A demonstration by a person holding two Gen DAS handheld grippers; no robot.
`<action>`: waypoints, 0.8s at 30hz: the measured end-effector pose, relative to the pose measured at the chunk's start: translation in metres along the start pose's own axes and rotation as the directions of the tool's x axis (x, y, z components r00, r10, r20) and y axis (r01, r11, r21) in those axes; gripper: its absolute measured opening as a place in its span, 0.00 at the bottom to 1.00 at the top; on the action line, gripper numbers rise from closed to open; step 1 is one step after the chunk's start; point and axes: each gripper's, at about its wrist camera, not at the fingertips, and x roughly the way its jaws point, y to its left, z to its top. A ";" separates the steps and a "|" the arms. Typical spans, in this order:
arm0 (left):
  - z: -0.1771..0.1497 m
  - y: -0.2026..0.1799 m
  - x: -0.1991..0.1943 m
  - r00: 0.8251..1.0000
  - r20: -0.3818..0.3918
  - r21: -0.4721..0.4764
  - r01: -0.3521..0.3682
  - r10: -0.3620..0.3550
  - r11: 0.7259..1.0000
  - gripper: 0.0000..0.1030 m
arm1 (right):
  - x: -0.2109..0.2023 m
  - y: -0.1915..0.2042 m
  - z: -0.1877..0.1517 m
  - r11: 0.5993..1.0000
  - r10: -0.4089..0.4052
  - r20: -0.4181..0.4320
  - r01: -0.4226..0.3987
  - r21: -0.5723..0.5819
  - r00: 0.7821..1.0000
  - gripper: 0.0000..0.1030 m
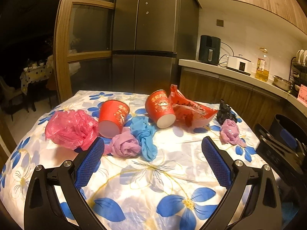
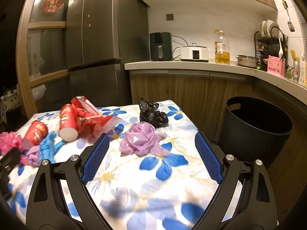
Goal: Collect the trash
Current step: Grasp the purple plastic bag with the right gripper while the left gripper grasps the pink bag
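Trash lies on the floral-clothed table (image 1: 145, 184): a pink bag (image 1: 71, 128), two tipped red cups (image 1: 113, 117) (image 1: 160, 108), a purple wad (image 1: 125, 145), a blue wad (image 1: 145, 136), a red wrapper (image 1: 191, 111), a black bag (image 1: 226, 112) and a second purple wad (image 1: 230, 132). My left gripper (image 1: 152, 145) is open and empty, just short of the purple and blue wads. My right gripper (image 2: 151, 140) is open and empty, with the second purple wad (image 2: 142, 140) between its fingertips and the black bag (image 2: 152, 114) beyond it.
A black bin (image 2: 255, 128) stands on the floor right of the table (image 2: 153, 182). Behind are a dark fridge (image 1: 145, 38) and a counter (image 2: 191, 65) with an air fryer, cooker, oil bottle and pot. The left gripper's body (image 2: 7, 164) shows at the left edge of the right wrist view.
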 end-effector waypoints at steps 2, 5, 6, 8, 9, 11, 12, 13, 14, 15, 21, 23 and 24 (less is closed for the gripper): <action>0.000 0.002 0.005 1.000 -0.003 0.001 -0.011 0.011 1.000 0.94 | 0.016 0.002 0.001 1.000 -0.003 -0.016 0.003 0.000 1.000 0.87; 0.001 0.006 0.011 1.000 -0.010 -0.001 -0.022 0.022 1.000 0.94 | 0.045 0.001 0.003 1.000 -0.008 -0.066 0.009 0.011 0.998 0.86; 0.002 0.007 0.014 1.000 -0.012 -0.001 -0.023 0.023 1.000 0.94 | 0.052 0.000 0.003 1.000 -0.003 -0.082 0.005 0.019 0.997 0.85; 0.003 0.009 0.017 1.000 -0.012 -0.001 -0.026 0.026 1.000 0.94 | 0.069 -0.002 0.005 0.999 0.007 -0.120 -0.002 0.045 0.993 0.83; 0.005 0.010 0.018 0.999 -0.008 0.001 -0.031 0.031 1.000 0.94 | 0.074 -0.002 0.005 0.999 0.011 -0.132 -0.005 0.050 0.991 0.82; 0.007 0.012 0.020 0.999 -0.004 -0.001 -0.035 0.035 0.999 0.94 | 0.089 -0.001 0.005 0.998 0.019 -0.165 -0.010 0.059 0.986 0.79; 0.008 0.013 0.021 0.999 -0.002 -0.003 -0.034 0.034 0.999 0.94 | 0.093 0.001 0.004 0.998 0.021 -0.176 -0.011 0.057 0.984 0.75; 0.010 0.015 0.022 0.999 0.000 -0.006 -0.033 0.033 0.999 0.94 | 0.100 0.003 0.002 0.999 0.020 -0.199 -0.010 0.049 0.980 0.73; 0.011 0.015 0.022 0.999 0.002 -0.005 -0.035 0.035 0.999 0.94 | 0.106 0.006 0.000 0.999 0.021 -0.221 -0.013 0.036 0.975 0.70; 0.011 0.016 0.022 0.999 0.005 -0.003 -0.038 0.038 0.999 0.94 | 0.110 0.009 -0.002 1.000 0.021 -0.235 -0.016 0.024 0.972 0.66; 0.013 0.026 0.014 0.998 0.023 -0.011 -0.053 0.053 0.999 0.94 | 0.125 0.012 -0.011 1.000 0.029 -0.303 -0.026 0.015 0.953 0.34; 0.012 0.030 0.012 0.998 0.028 -0.016 -0.061 0.062 0.998 0.94 | 0.126 0.011 -0.012 0.999 0.037 -0.311 -0.033 0.018 0.950 0.21; 0.012 0.032 0.012 0.997 0.029 -0.017 -0.068 0.068 0.998 0.94 | 0.125 0.011 -0.013 0.999 0.044 -0.309 -0.039 0.021 0.950 0.15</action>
